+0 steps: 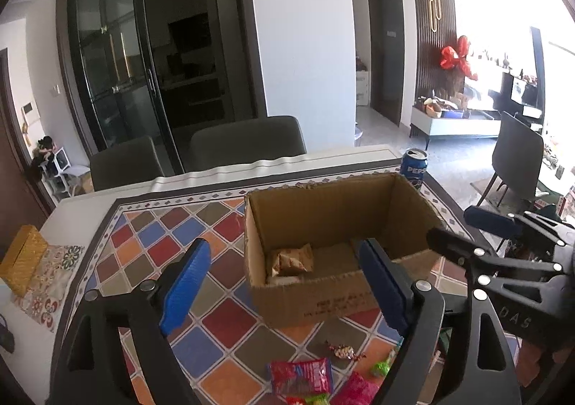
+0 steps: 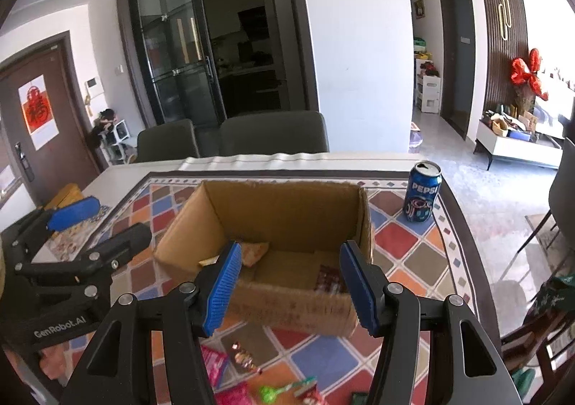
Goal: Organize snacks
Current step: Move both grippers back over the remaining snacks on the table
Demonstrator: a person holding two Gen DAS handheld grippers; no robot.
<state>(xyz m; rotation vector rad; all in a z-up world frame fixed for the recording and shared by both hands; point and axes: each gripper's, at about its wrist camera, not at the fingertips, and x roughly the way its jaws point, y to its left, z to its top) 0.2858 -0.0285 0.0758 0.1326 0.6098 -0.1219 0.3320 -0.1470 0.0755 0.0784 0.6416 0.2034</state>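
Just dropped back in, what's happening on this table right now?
Snack sorting is partway through. The cardboard box sits open on the patterned tablecloth, with a tan snack packet and a dark packet already inside. Both the left claw and the right claw hang open and empty above the table's near side. Loose items still wait in front of the box: a pink packet and a wrapped candy. A Pepsi can stands beside the box.
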